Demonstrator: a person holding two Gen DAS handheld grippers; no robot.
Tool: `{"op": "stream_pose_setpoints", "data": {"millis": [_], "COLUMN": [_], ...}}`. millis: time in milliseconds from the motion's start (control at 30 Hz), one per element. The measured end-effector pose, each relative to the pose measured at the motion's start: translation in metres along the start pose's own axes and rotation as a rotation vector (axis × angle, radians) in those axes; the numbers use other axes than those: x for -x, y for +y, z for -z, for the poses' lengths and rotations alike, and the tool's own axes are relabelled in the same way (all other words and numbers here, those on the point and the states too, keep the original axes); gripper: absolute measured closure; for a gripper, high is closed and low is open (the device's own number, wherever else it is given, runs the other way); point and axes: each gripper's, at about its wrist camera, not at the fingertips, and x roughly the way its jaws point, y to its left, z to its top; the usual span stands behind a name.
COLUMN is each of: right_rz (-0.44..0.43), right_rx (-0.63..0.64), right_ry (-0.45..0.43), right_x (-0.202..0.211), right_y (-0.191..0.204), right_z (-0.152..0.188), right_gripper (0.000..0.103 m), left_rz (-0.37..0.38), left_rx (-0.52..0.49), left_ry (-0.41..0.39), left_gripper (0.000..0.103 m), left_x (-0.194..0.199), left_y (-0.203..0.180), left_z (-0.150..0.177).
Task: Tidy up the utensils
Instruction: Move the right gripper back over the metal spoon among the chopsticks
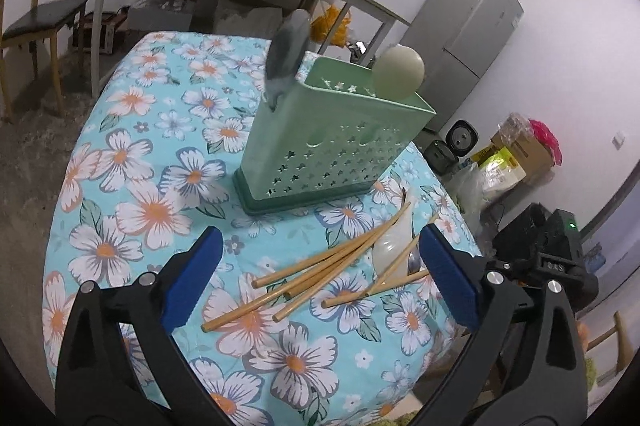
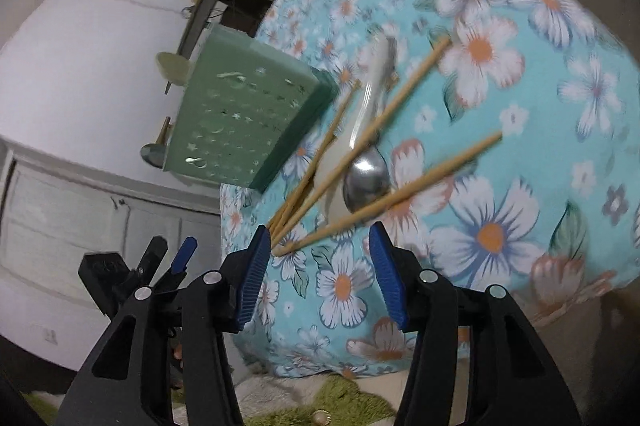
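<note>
Left gripper jaws wide, empty, hovering over loose bamboo chopsticks so you can straddle them; perforated green plastic utensil holder stands upright beyond. Right gripper half-parted, empty.

- The grey spoon standing in my green holder is smeared with blur near the upper middle of my left view; its stem is hidden inside the holder.
- The pale round spoon beside it shows only its head above the rim.
- In my left view, my right finger pad covers most of the metal spoon, and the chopsticks cross over the white spoon.
- My whole right view is motion-blurred; the tablecloth flowers smear toward the upper right.
- There the holder's top runs off toward the left, its inside unseen.
- Both gripper bodies are cut by the bottom edges.
</note>
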Motion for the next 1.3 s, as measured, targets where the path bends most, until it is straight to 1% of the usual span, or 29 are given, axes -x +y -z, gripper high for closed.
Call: {"op": "stream_pose_setpoints", "data": {"millis": [133, 200, 333, 400, 567, 833, 933, 1100, 1167, 1300], "right_rz": [-0.047, -0.073, -0.162, -0.188, -0.214, -0.227, -0.229, -0.194, -0.188, -0.183], "right_rx": [-0.122, -0.175, -0.261, -0.258, -0.234, -0.22, -0.216, -0.172, -0.177, -0.2], "right_ry": [0.011, 0.006, -0.007, -0.014, -0.013, 0.027, 0.032, -0.003, -0.014, 0.001], "right_x": [-0.009, -0.015, -0.025, -0.023, -0.024, -0.045, -0.047, -0.03, -0.022, -0.01], "right_y": [-0.024, -0.035, -0.049, -0.045, -0.031, -0.014, -0.01, -0.001, -0.004, -0.016], "right_z": [0.001, -0.001, -0.006, -0.007, -0.016, -0.026, -0.028, -0.028, -0.026, -0.012], "right_gripper": [0.057, 0.059, 0.06, 0.06, 0.06, 0.06, 0.06, 0.06, 0.06, 0.06], "left_rz": [0.034, 0.03, 0.018, 0.016, 0.002, -0.032, -0.039, -0.034, -0.039, -0.054], "left_rx": [-0.109, -0.175, -0.247, -0.277, -0.347, -0.426, -0.454, -0.472, -0.475, -0.497], "left_ry": [0.004, 0.02, 0.05, 0.06, 0.077, 0.105, 0.116, 0.122, 0.125, 0.132], "left_gripper": [0.008, 0.008, 0.008, 0.008, 0.008, 0.008, 0.008, 0.008, 0.008, 0.008], "left_x": [-0.003, -0.009, -0.022, -0.027, -0.04, -0.058, -0.063, -0.067, -0.069, -0.075], "left_y": [-0.015, -0.024, -0.034, -0.038, -0.047, -0.056, -0.058, -0.061, -0.061, -0.063], "left_z": [0.005, 0.01, 0.021, 0.025, 0.035, 0.045, 0.049, 0.052, 0.054, 0.056]}}
